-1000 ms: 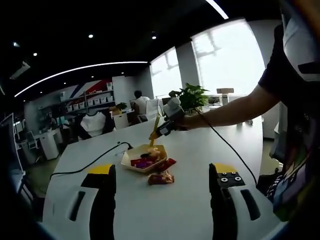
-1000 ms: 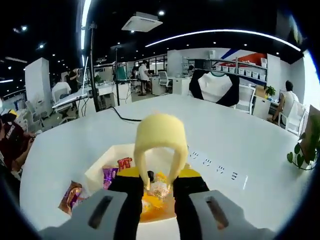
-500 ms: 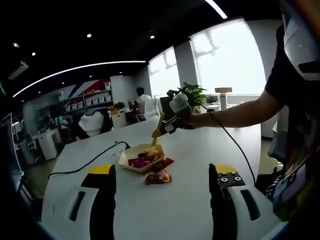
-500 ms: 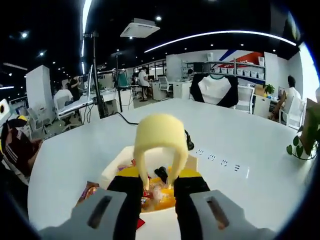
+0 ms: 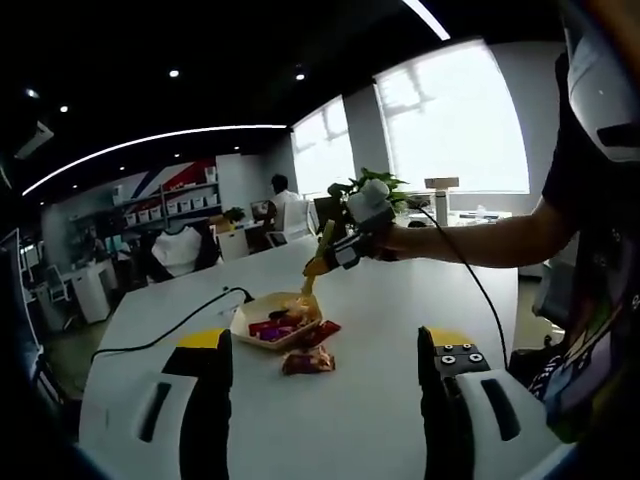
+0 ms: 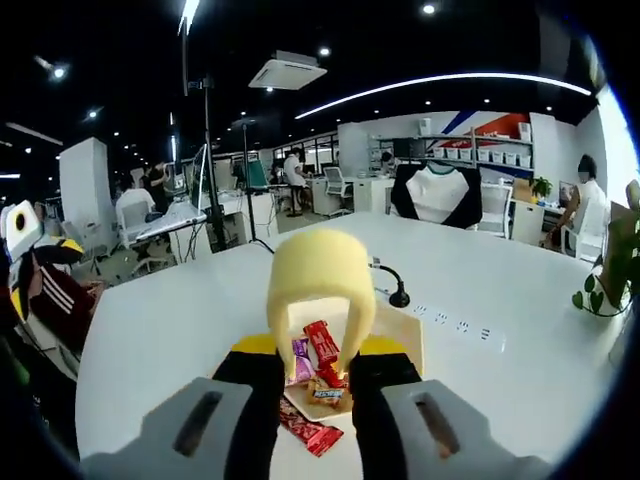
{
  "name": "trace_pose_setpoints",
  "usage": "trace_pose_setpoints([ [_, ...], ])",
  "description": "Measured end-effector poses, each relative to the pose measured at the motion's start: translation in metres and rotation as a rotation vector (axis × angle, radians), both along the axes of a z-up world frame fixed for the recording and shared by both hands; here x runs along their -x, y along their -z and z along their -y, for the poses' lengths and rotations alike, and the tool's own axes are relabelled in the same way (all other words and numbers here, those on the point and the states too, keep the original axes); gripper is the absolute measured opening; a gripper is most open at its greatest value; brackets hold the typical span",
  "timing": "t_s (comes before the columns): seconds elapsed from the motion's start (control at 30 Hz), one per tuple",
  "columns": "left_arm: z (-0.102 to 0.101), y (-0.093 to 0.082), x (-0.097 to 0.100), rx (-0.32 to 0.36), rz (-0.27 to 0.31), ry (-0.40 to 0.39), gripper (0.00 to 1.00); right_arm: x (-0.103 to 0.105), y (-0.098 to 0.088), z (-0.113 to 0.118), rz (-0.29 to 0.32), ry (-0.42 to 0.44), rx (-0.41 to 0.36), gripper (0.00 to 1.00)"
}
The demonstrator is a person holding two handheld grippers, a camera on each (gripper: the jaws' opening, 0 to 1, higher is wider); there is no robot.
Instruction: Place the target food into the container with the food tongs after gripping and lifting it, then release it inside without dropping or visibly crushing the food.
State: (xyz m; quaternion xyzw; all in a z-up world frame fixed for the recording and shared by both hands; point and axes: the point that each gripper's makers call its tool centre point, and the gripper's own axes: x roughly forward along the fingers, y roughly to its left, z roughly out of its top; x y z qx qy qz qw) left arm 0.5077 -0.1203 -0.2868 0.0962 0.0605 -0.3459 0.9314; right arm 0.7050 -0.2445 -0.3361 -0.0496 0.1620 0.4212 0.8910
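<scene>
The white tray (image 5: 243,328) sits mid-table with several wrapped snacks in it, and one orange-red packet (image 5: 305,361) lies on the table just in front of it. Above the tray, my right gripper (image 5: 340,250) is shut on the yellow food tongs (image 5: 318,255), tips pointing down. Looking along the right gripper (image 6: 318,352), the tongs (image 6: 320,285) hang over the tray (image 6: 405,335). An orange snack (image 6: 326,390) shows between their tips; held or lying in the tray, I cannot tell. My left gripper (image 5: 325,345) stands open, well short of the tray.
A black cable (image 5: 175,328) runs across the white table (image 5: 350,420) to the tray's left. A red packet (image 6: 310,432) lies outside the tray. A person's arm (image 5: 470,235) reaches in from the right. A potted plant (image 5: 365,183) stands behind.
The right gripper and tongs have risen away from the tray, which now looks smaller and farther in the right gripper view. The left gripper stays open and has barely shifted.
</scene>
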Motion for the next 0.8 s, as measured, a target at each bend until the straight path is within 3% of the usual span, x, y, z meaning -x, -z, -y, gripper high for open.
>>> trace_pose_setpoints([
  [0.23,0.003,-0.001,0.001,0.003,0.005,0.009,0.8,0.015,0.012,-0.009,-0.001,-0.034,0.06,0.21],
  [0.8,-0.003,0.0,0.001,0.01,0.01,0.003,0.8,0.041,0.044,-0.043,-0.051,-0.051,0.075,0.22],
])
